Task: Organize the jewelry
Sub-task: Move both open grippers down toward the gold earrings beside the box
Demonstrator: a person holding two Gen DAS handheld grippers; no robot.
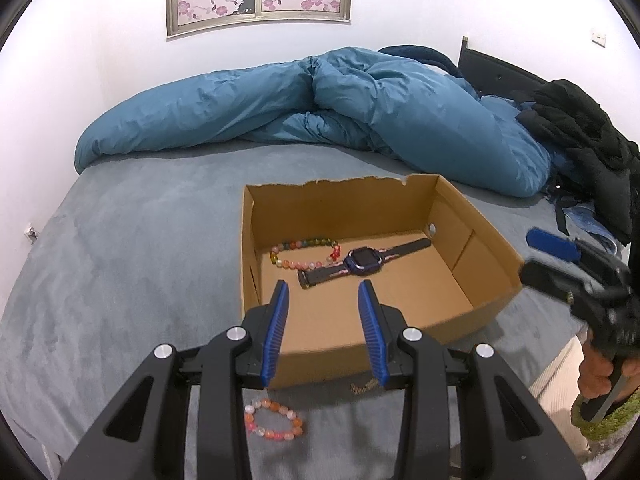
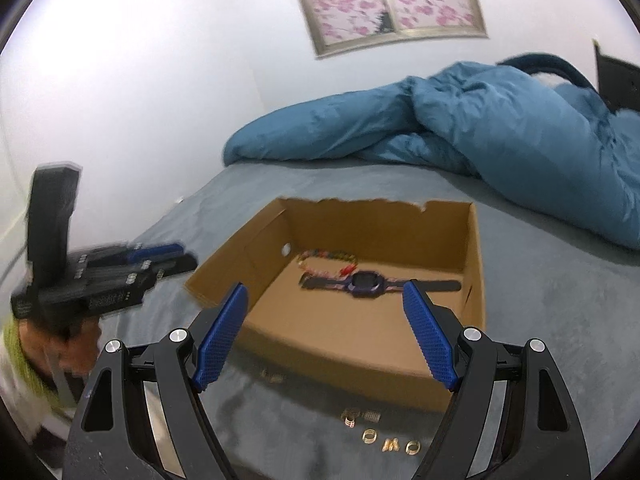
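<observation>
The box (image 1: 360,264) sits mid-frame on the bed (image 1: 140,240) in both views, with a beaded bracelet (image 1: 304,254) and a watch (image 1: 362,262) already on its floor. What remains outside lies at the bottom of each view: an orange bracelet (image 1: 274,418) just before the box's near wall in the left view, and a row of gold rings (image 2: 380,436) on the bed in the right view.

The step in hand looks like fetching these last pieces. For the bracelet, I would tilt the left gripper (image 1: 323,292) down, straddle one side of the loop, and close on the beads rather than the fabric. The rings are small and close-set, so each probably wants its own pick, with one pad slid under the edge.

The left gripper's jaws stand partly spread, empty, hovering over the box's near wall. The right gripper (image 2: 325,292) is spread wide, holding and touching nothing.
</observation>
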